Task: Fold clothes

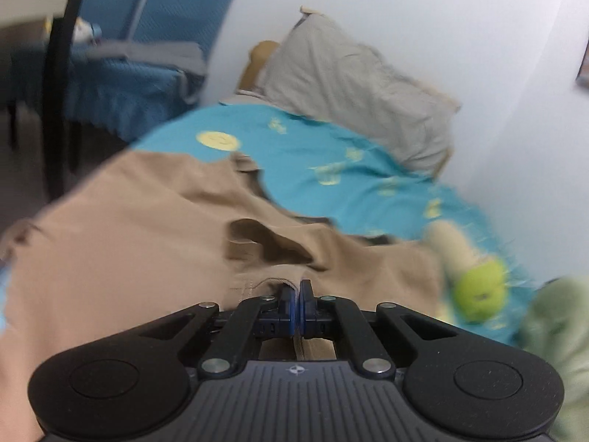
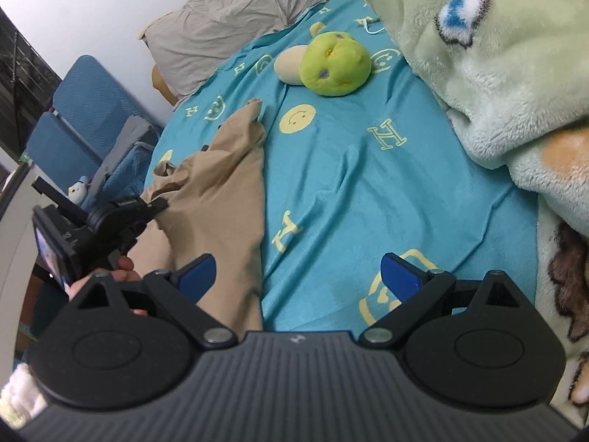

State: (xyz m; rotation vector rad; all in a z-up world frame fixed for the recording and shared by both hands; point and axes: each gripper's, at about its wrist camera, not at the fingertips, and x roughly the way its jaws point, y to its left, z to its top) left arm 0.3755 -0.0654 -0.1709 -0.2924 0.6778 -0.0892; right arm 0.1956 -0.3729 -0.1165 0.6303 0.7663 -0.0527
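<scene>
A tan garment (image 1: 147, 221) lies crumpled on a turquoise bed sheet (image 1: 331, 154). My left gripper (image 1: 297, 294) is shut on a hem of that garment, with cloth pinched between its blue pads. In the right wrist view the same tan garment (image 2: 221, 199) stretches along the sheet's left side, and the left gripper (image 2: 160, 204) grips its edge, held by a hand (image 2: 123, 269). My right gripper (image 2: 298, 276) hangs open above the sheet, its left blue pad (image 2: 195, 272) over the garment's near edge, with nothing between the fingers.
A green plush toy (image 2: 333, 66) lies on the sheet (image 2: 368, 184) further back. A fluffy pale-green blanket (image 2: 497, 55) fills the right side. A grey pillow (image 2: 228, 25) leans on the wall. A blue chair (image 2: 84, 118) stands left of the bed.
</scene>
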